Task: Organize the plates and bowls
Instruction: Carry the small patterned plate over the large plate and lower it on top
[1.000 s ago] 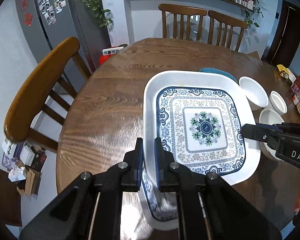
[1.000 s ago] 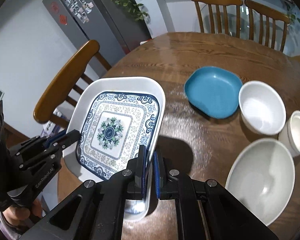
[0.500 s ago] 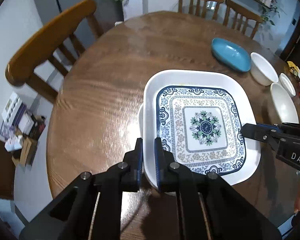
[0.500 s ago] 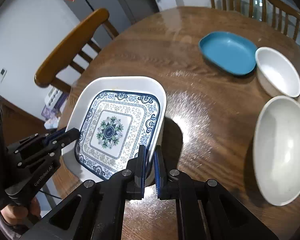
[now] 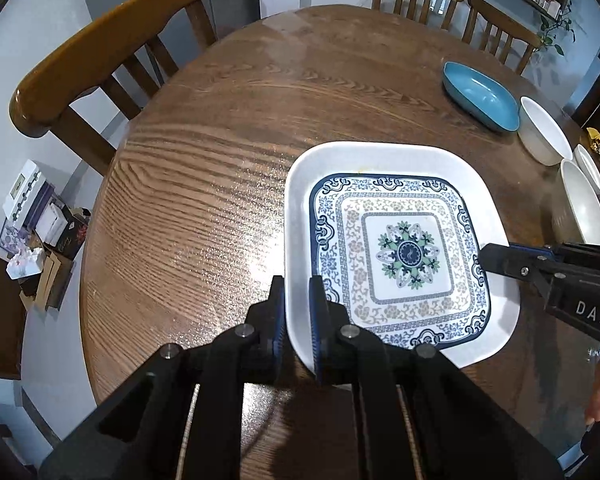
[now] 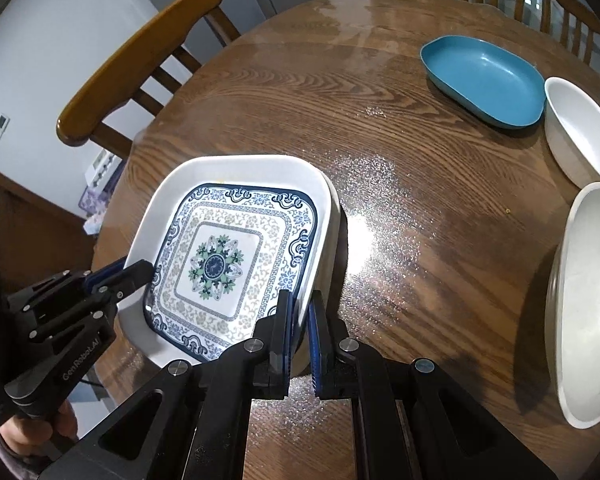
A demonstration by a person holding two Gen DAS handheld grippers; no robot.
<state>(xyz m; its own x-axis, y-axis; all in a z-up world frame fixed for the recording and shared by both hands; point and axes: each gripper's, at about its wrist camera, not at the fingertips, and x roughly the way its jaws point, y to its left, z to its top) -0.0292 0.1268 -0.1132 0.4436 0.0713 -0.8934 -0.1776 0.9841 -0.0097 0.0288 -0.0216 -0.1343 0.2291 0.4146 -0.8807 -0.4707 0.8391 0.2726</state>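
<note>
The square white ceramic plate with a blue floral pattern (image 5: 400, 256) sits low over the near part of the round, glossy wood-grain table (image 5: 204, 208), with a second white rim showing just beneath its right edge in the right wrist view. The left gripper (image 5: 298, 316) is clamped on the plate's near-left rim, and the right gripper (image 6: 300, 320) is clamped on its near-right rim. Left of and beyond the plate the tabletop lies bare up to its curved edge. At the far right stand a teal oval glazed dish (image 6: 484, 80), a white round bowl (image 6: 580, 132) just beside it, and a larger, matte white bowl (image 6: 588, 300) nearer. A curved-back wooden chair (image 5: 100, 52) stands at the table's left edge.
</note>
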